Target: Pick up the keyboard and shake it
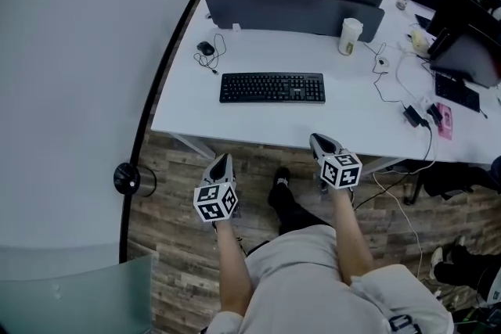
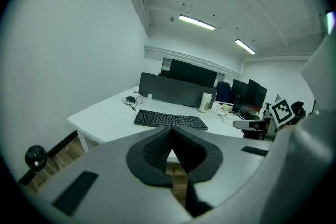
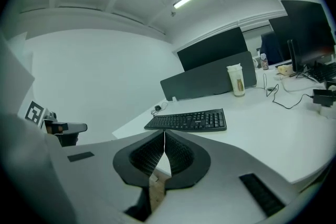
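Keyboard (image 1: 272,87) free; left claw (image 2: 170,127), right claw (image 3: 164,132) seemingly closed, gripper views only.

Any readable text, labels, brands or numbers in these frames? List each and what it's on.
No text can be read.
Keyboard: key legends too small to read.
Cup: label blurred.
Left marker cube, right marker cube: black-and-white square patterns only, no letters.

Keyboard (image 1: 272,87) is laid mid-frame on the desk (image 1: 235,121). Mouse (image 1: 205,48) is placed upper left of it, cup (image 1: 350,36) upper right. Left gripper (image 1: 223,157) and right gripper (image 1: 317,139) are held below the desk edge.
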A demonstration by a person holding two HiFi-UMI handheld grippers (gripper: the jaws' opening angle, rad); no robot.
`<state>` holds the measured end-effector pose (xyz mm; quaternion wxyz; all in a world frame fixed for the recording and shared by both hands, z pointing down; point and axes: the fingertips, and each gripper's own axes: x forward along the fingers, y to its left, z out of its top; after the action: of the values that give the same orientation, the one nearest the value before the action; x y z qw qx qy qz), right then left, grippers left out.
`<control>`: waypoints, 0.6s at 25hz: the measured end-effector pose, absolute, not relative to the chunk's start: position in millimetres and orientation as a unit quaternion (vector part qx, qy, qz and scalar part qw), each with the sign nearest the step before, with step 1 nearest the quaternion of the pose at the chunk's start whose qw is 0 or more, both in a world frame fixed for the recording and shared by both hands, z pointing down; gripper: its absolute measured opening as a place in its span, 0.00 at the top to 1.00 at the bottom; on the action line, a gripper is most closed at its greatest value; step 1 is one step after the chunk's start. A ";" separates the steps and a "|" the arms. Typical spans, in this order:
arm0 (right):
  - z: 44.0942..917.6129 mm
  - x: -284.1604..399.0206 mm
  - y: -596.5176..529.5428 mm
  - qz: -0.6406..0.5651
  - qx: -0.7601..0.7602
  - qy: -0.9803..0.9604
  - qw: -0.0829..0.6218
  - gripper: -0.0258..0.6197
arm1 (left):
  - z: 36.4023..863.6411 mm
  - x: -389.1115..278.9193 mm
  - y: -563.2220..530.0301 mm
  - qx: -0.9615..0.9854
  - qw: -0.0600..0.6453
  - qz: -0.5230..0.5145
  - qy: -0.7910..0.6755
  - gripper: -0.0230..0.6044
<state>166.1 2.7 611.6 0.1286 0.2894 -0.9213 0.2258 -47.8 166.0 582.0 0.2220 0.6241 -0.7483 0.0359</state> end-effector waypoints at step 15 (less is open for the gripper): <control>613.7 113.2 -138.3 0.244 0.318 -0.908 0.123 0.90 | 581.8 -149.6 16.0 0.630 0.253 0.014 -0.734 0.94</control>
<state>113.2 -138.3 613.7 0.1230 0.3181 -0.9077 0.2443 -149.6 16.0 581.8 0.2530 0.6295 -0.7345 0.0136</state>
